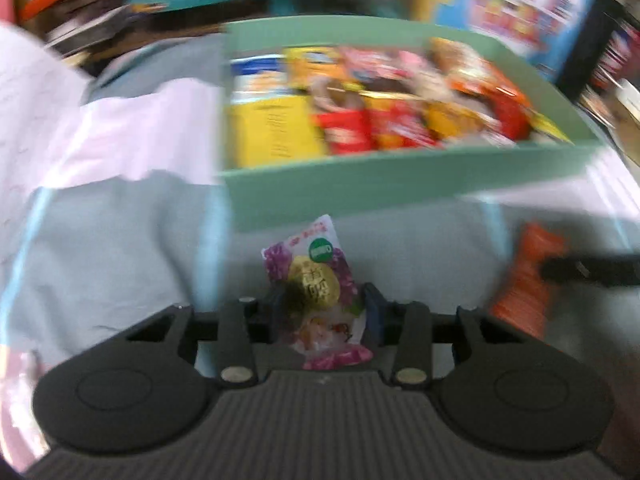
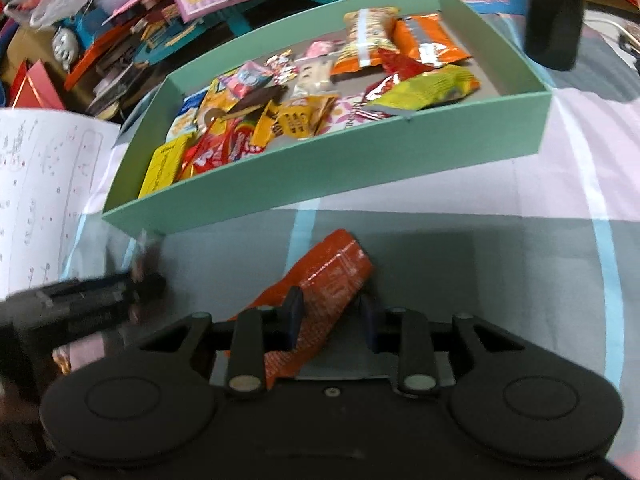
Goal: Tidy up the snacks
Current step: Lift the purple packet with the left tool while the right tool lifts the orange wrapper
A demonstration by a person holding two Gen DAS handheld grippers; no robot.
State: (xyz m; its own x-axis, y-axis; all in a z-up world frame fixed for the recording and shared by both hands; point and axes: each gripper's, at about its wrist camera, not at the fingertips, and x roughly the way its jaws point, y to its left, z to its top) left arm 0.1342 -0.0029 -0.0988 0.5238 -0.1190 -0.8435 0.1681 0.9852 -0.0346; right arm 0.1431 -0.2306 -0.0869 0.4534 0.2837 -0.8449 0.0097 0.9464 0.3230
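Note:
A mint green box full of mixed snack packets stands on the bed cloth just beyond both grippers. My left gripper is shut on a small purple and white snack packet with a gold circle, which stands up between the fingers. In the right wrist view the green box sits ahead, and my right gripper is shut on a long orange-red packet that angles up to the right. The left gripper shows blurred at the left edge; the orange-red packet shows at the right of the left wrist view.
A white sheet with writing lies left of the box. Books, toys and cards pile up behind it. A dark cylinder stands at the box's far right corner. The cloth is grey, pink and blue striped.

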